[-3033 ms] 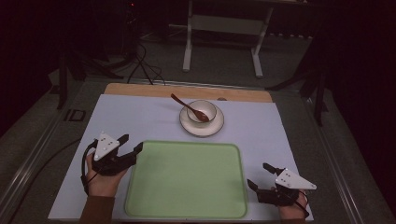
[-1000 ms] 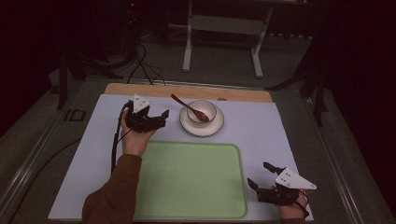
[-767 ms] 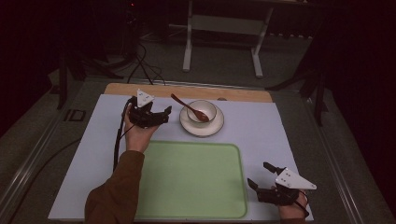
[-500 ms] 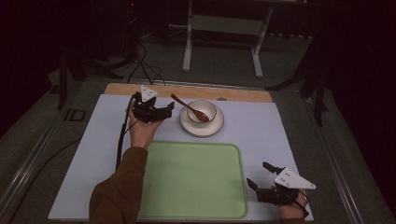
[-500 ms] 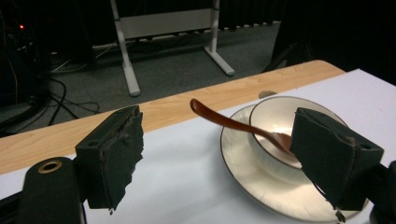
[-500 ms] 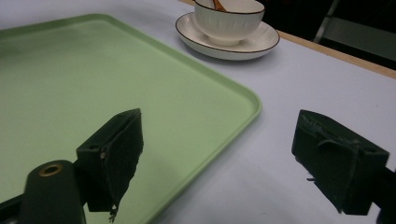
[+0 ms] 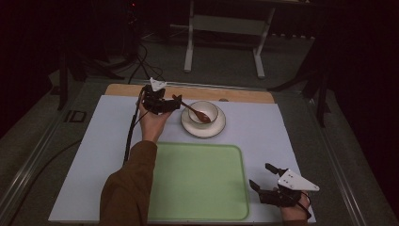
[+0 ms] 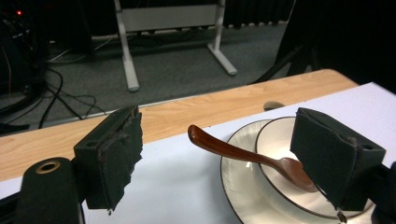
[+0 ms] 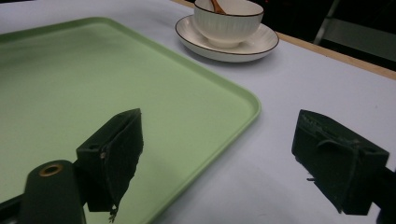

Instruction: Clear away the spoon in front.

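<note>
Left gripper (image 7: 176, 104), far side of table: jaws spread wide, gripping nothing, the brown spoon's (image 8: 247, 156) handle tip between them, untouched. Spoon rests in the white bowl (image 7: 203, 112) on its saucer (image 7: 203, 128), at 3 o'clock from the gripper. Green tray (image 7: 197, 181) at 6 o'clock of the bowl. Right gripper (image 7: 261, 181) at the tray's 4 o'clock corner, jaws apart, holding nothing.

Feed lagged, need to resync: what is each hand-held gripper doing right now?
Left hand-held gripper: open, jaws either side of the spoon handle, not gripping it.
Right hand-held gripper: open, holding nothing, by the green tray.
</note>
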